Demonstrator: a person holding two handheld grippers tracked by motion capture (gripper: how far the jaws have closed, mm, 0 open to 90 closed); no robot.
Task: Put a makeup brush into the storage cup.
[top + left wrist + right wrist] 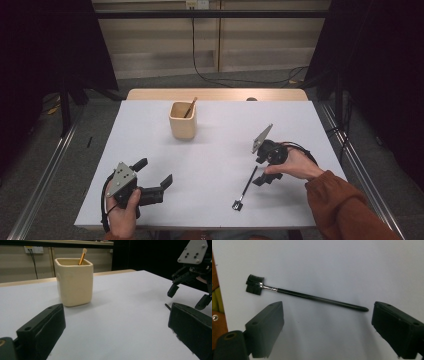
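The white worktop (210, 165) carried everything, and the cream pot (183, 120) standing toward its far side served as the marker. Inside the pot leaned one gold-handled brush (190, 107), its tip poking above the rim; nothing else could be made out in there. Near and left of the pot, the left claw (156, 172) hovered just over the worktop, jaws wide and empty, pointed back toward the pot. Near and right of the pot, the right claw (261, 170) hung with its jaws spread wide too, gripping nothing, tilted down at the smallest item on show: a thin black brush (307, 297) lying flat on the worktop, well apart from the pot, bristled comb head toward the person and pointed tail toward the right claw. It looked light and stiff, with a slick narrow handle likely to roll or swivel if pinched off-centre. The sound place to take it seemed mid-handle, jaws crosswise, clear of the bristles and the metal collar.
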